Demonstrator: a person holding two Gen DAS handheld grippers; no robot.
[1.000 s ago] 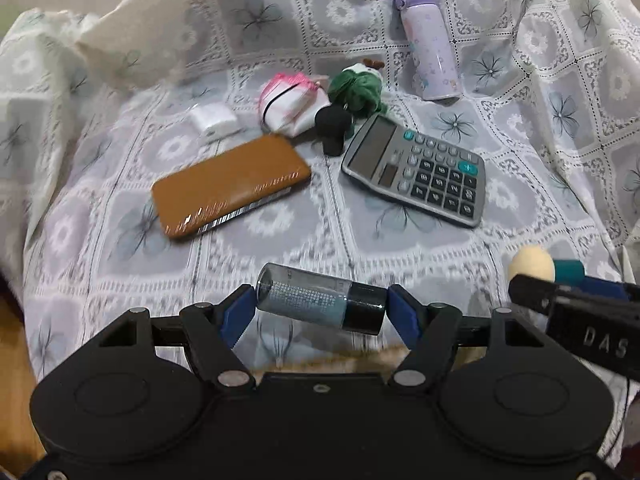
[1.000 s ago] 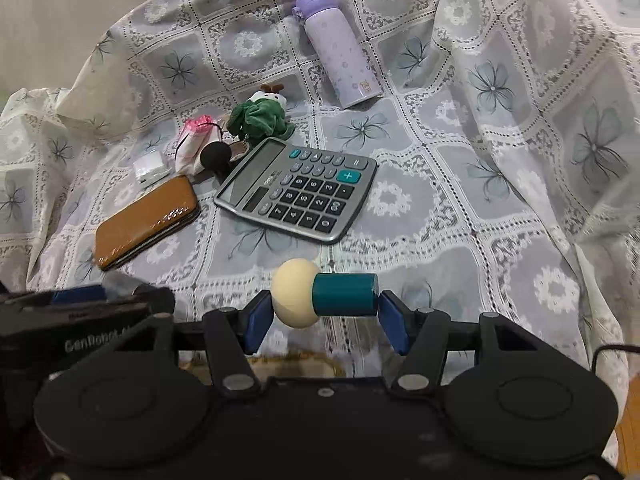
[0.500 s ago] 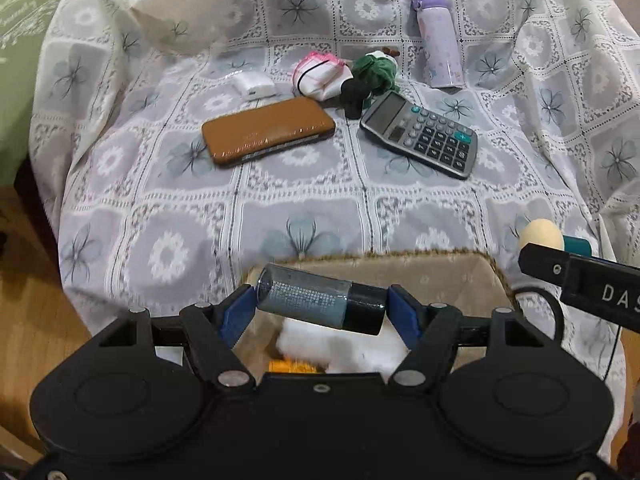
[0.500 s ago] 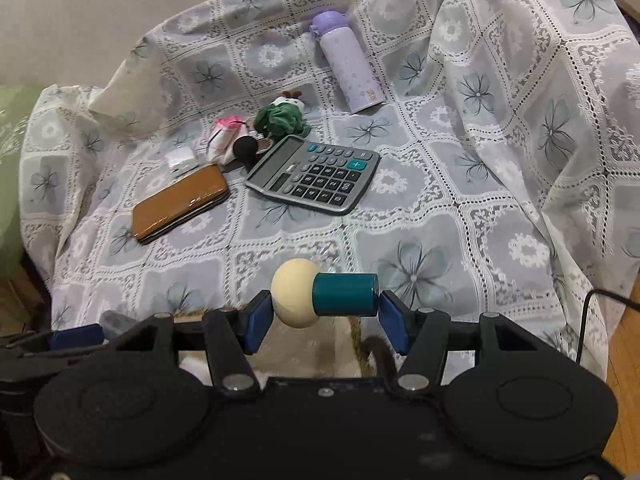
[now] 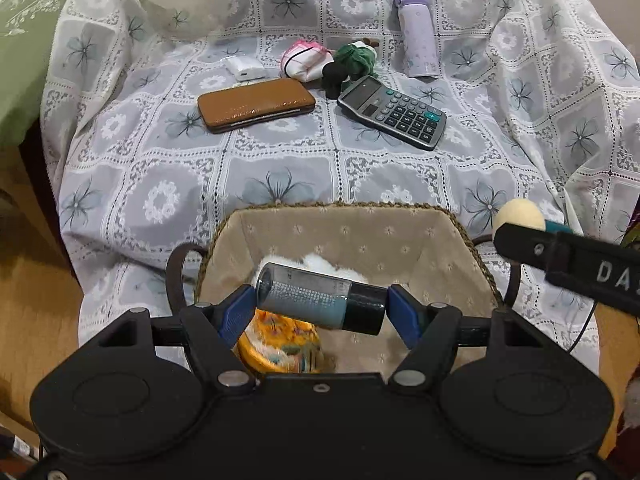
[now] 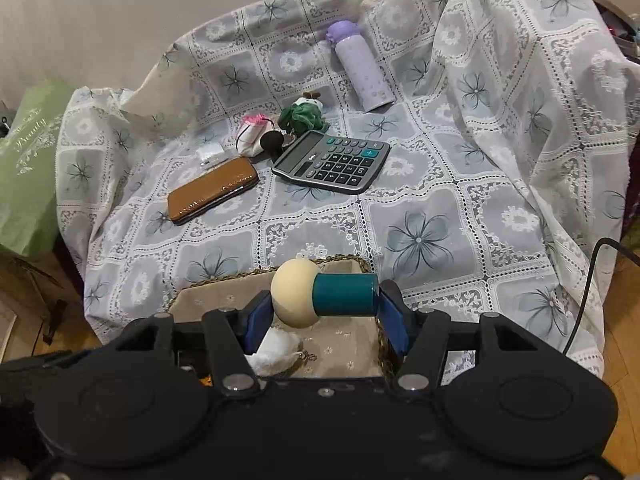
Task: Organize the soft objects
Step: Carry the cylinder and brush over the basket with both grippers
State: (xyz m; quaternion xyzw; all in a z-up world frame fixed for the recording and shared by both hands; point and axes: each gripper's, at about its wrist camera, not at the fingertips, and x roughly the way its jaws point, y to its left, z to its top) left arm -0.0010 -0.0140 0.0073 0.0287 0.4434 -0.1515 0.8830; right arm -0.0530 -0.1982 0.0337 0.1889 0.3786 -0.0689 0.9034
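Note:
My left gripper (image 5: 322,306) is shut on a small clear bottle with a black cap (image 5: 320,298), held sideways above a fabric-lined basket (image 5: 472,256). Inside the basket lie a white fluffy item (image 5: 320,262) and an orange patterned item (image 5: 280,346). My right gripper (image 6: 324,300) is shut on a mushroom-shaped toy with a cream head and teal stem (image 6: 324,296), over the same basket (image 6: 224,300); the toy (image 5: 518,216) also shows at the right of the left wrist view. On the cloth farther off lie a green plush (image 5: 356,58), a pink-and-white pouch (image 5: 304,60) and a black round piece (image 5: 334,74).
A lace floral cloth (image 5: 280,160) covers the seat. On it rest a brown case (image 5: 256,104), a calculator (image 5: 392,112), a lilac flask (image 5: 416,36) and a small white box (image 5: 244,68). A green bag (image 6: 28,168) stands left. Wooden floor (image 5: 36,300) lies beside the basket.
Both grippers have drawn back from the cloth with their objects still held, and the basket has come into view beneath them. The items on the cloth look smaller and farther off.

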